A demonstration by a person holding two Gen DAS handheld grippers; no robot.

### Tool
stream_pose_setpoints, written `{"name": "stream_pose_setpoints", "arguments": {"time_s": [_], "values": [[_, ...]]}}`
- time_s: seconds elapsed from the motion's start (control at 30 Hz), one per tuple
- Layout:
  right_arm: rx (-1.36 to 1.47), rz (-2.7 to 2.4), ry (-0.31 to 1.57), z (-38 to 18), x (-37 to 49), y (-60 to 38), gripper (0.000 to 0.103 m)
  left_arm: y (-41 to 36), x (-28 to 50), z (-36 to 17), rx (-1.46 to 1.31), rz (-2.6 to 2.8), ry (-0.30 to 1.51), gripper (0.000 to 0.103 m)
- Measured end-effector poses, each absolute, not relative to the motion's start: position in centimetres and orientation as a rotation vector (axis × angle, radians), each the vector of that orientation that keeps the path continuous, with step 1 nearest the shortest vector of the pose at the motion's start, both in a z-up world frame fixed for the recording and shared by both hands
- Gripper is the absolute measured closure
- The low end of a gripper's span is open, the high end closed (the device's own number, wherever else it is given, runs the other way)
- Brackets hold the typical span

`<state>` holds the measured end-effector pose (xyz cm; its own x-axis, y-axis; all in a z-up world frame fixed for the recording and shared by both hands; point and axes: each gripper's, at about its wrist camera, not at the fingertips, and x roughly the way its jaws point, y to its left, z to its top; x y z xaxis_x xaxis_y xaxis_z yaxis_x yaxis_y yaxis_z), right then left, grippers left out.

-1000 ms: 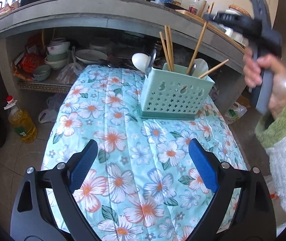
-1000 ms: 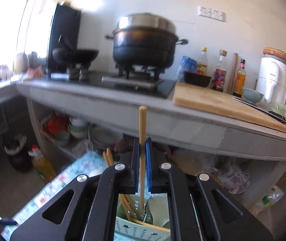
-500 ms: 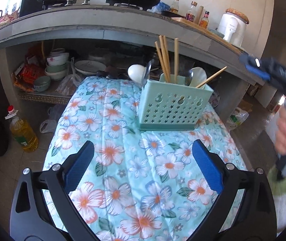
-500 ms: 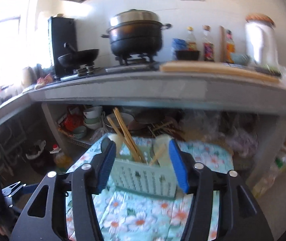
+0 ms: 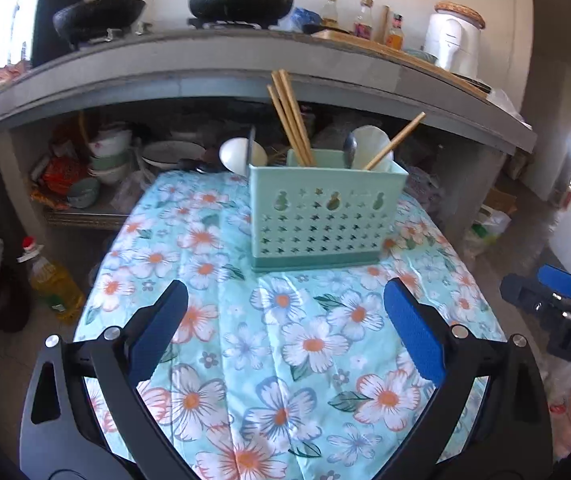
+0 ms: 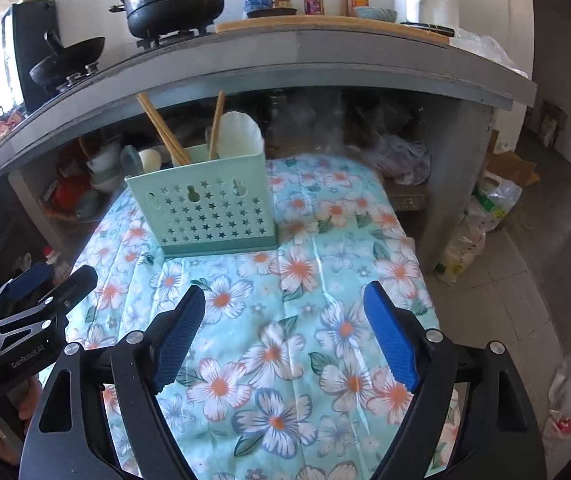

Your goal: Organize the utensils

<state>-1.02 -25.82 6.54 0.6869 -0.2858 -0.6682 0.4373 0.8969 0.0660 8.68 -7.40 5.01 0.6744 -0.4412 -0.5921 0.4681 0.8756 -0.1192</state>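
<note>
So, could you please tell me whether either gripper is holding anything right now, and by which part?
Nothing is held: left gripper and right gripper are both open.

The left black gripper with blue pads [image 5: 285, 332] is wide open and points down at a slant. Nothing is between its two fingers. The right black gripper with blue pads [image 6: 285, 334] has just been opening, and its jaws now stand far apart with nothing between them. It tilts down too. The two grippers are side by side, a little apart. A bit of a hand [image 6: 25, 404] holds the left one
</note>
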Motion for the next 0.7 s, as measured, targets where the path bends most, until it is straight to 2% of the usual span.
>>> {"name": "stream_pose_setpoints", "arguments": {"time_s": [0.1, 0.43, 0.7], "values": [[0.266, -0.412, 0.642, 6.9, -1.4, -26.1, 0.023, -6.5, 7.8, 5.6, -0.018, -0.555, 0.632, 0.008], [0.156, -0.443, 0.659, 7.9, -0.6, -25.9, 0.022, -4.1, 9.0, 8.0, -0.028, -0.262, 0.615, 0.008], [0.127, -0.439, 0.634, 8.7, -0.2, -25.6, 0.009, -4.3, 8.7, 9.2, 0.095, -0.110, 0.581, 0.008]]}}
